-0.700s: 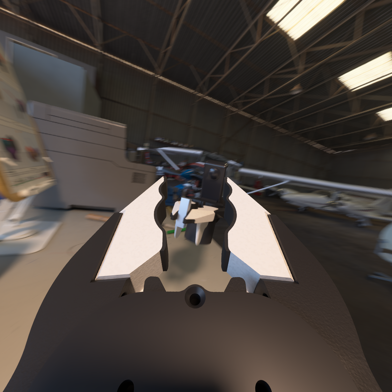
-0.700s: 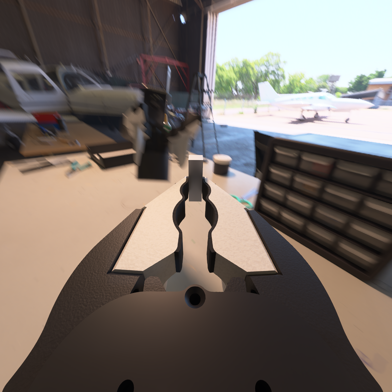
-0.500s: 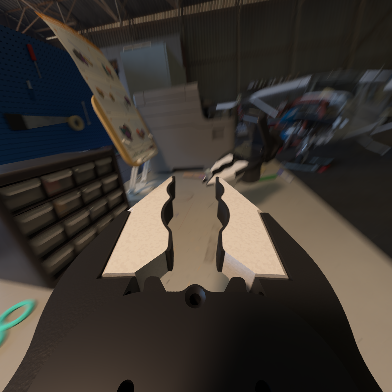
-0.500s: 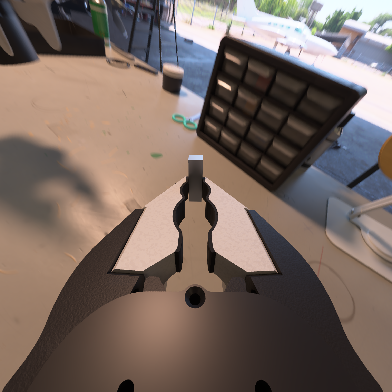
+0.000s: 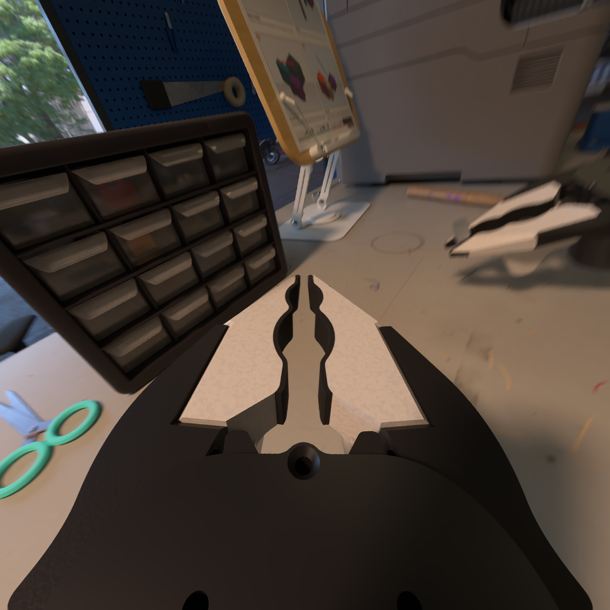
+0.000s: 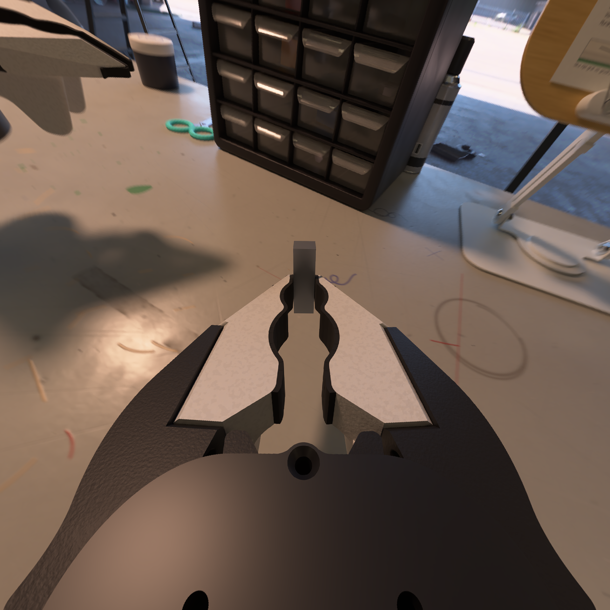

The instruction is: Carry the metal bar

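In the right wrist view, my right gripper (image 6: 304,280) is shut on a short grey metal bar (image 6: 304,257). The bar stands upright between the fingertips, its top end poking past them, above the beige table (image 6: 165,297). In the left wrist view, my left gripper (image 5: 303,280) is empty and its jaws are nearly together. It hovers over the table beside the drawer cabinet. The right gripper (image 5: 521,224) shows blurred at the right of that view, with a grey tip that may be the bar. The left gripper's fingers (image 6: 66,49) show at the top left of the right wrist view.
A dark drawer cabinet (image 5: 138,244) (image 6: 313,99) stands on the table. Green-handled scissors (image 5: 46,439) (image 6: 189,128) lie next to it. A clipboard on a white stand (image 5: 297,76) has its base (image 6: 528,251) to the right. A dark jar with a white lid (image 6: 153,59) stands farther back.
My left gripper's jaws have closed from wide open to nearly together, and its view has swung towards the drawer cabinet. My right gripper has tipped down towards the table, still holding the bar.
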`<state>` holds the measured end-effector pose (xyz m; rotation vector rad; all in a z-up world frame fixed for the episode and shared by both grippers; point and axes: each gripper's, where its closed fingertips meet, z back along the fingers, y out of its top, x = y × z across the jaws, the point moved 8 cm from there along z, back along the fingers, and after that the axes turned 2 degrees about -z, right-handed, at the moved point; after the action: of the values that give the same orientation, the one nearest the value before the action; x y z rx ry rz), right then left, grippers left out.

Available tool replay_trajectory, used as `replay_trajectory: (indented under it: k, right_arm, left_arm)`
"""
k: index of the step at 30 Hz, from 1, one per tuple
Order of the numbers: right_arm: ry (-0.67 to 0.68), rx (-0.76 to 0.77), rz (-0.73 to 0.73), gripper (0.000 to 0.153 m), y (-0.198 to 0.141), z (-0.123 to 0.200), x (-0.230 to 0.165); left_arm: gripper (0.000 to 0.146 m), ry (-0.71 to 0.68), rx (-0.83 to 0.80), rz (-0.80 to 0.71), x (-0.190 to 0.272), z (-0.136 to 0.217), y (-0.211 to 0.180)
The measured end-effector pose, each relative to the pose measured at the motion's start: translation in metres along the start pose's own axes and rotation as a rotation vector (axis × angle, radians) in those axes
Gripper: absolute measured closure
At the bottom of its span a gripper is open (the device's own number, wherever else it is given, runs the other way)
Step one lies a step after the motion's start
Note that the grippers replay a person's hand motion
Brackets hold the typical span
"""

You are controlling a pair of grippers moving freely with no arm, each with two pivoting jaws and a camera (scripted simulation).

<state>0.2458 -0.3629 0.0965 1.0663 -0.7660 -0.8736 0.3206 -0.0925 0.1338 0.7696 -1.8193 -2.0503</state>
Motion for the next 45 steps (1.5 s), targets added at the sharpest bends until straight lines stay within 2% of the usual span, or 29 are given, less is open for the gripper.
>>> replay_trajectory:
  k: [2,5,10,14,19,22,24,27,29,32,40,45]
  right_arm:
    - [-0.028,-0.004,0.126,0.142,-0.002,0.007,0.006]
    - [-0.065,0.087,0.273,0.142,-0.004,0.017,0.009]
    - [-0.063,0.010,0.219,0.142,-0.012,0.012,0.012]
    - [-0.070,0.016,0.247,0.142,-0.005,0.013,0.005]
    - [-0.085,0.128,0.236,0.142,0.016,0.027,0.005]
    - [-0.208,0.155,0.358,0.142,0.016,0.042,0.010]
    - [-0.337,0.095,0.449,0.142,0.004,0.051,0.015]
    - [-0.436,0.003,0.527,0.142,-0.009,0.059,0.015]
    - [-0.394,0.012,0.513,0.142,-0.012,0.057,0.013]
    - [-0.326,-0.006,0.413,0.142,-0.016,0.053,0.013]
    - [-0.106,0.112,0.267,0.142,-0.010,0.055,-0.003]
    - [-0.095,0.109,0.140,0.142,-0.011,0.055,0.000]
  left_arm:
    - [0.146,0.020,-0.023,-0.062,0.000,0.001,-0.006]
    - [0.146,-0.027,0.080,0.037,-0.004,-0.001,-0.001]
    - [0.145,-0.053,0.060,0.172,-0.011,0.002,-0.013]
    - [0.142,-0.073,0.109,0.140,-0.006,0.014,-0.003]
    - [0.141,-0.138,0.175,0.149,-0.002,0.024,0.017]
    - [0.139,-0.149,0.160,0.012,0.000,0.028,0.024]
    - [0.139,-0.136,0.203,-0.066,0.000,0.034,0.021]
    - [0.142,-0.160,0.208,0.016,-0.003,0.034,0.007]
    - [0.139,-0.214,0.167,0.042,-0.005,0.030,0.003]
    - [0.135,-0.252,0.133,0.037,-0.002,0.031,0.002]
    - [0.135,-0.318,0.132,0.049,0.022,0.031,0.003]
    - [0.132,-0.439,0.081,0.134,0.032,0.028,0.001]
